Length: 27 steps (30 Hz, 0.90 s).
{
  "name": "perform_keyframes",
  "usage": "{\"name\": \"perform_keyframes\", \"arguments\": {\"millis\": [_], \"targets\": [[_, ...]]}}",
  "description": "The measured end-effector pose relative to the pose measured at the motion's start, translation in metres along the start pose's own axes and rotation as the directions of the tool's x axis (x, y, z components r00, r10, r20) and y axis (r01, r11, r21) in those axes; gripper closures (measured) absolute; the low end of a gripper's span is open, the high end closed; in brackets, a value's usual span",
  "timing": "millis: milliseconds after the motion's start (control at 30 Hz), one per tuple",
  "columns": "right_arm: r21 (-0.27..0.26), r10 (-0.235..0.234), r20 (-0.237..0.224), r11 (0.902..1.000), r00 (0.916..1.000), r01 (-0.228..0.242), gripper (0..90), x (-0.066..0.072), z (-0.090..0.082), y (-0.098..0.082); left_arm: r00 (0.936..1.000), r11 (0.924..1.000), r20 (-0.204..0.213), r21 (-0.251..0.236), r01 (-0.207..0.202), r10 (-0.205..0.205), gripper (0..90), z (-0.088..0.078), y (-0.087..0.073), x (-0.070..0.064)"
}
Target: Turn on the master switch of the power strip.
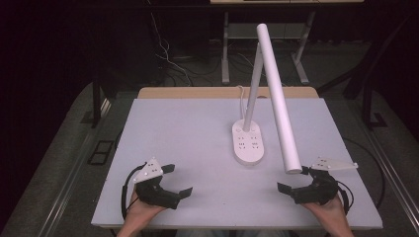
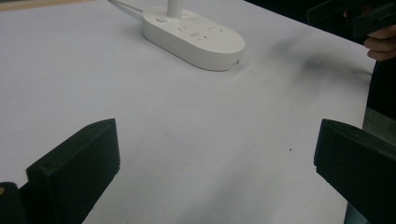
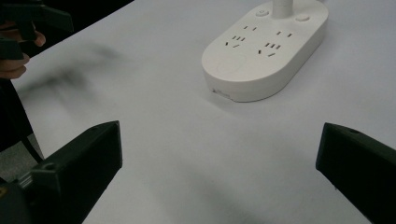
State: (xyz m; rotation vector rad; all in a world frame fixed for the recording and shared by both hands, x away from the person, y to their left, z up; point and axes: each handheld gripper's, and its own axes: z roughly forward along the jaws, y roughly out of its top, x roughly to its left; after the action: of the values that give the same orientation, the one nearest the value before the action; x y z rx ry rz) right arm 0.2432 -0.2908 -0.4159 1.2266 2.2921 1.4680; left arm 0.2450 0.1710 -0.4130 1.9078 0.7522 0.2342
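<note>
The white desk lamp (image 1: 248, 143) stands just past the centre of the desk (image 1: 178, 128), its long tube head (image 1: 277, 94) slanting down towards four o'clock. The left tongs (image 1: 179, 180) wait released at seven o'clock, and the right tongs (image 1: 292, 178), also released, sit at five, right beneath the tube's tip. I'd worry that lifting the right hand could knock that overhanging tip and tilt the lamp.

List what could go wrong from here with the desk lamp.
1. The lamp head slants low, its tip just above the right gripper; lifting that hand could knock it.
2. The cord trails off the back edge; dragging the lamp base might snag it.
3. The left gripper is wide open; the smooth base may slip.
</note>
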Motion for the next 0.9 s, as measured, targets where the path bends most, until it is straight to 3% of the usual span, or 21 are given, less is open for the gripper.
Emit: {"name": "perform_keyframes", "arguments": {"millis": [900], "targets": [[0.005, 0.006, 0.002, 1.0000, 1.0000, -0.007, 0.0, 0.000, -0.001, 0.000, 0.9973, 0.9960, 0.071, 0.086, -0.025, 0.019, 0.3, 0.015, 0.021, -0.002]]}}
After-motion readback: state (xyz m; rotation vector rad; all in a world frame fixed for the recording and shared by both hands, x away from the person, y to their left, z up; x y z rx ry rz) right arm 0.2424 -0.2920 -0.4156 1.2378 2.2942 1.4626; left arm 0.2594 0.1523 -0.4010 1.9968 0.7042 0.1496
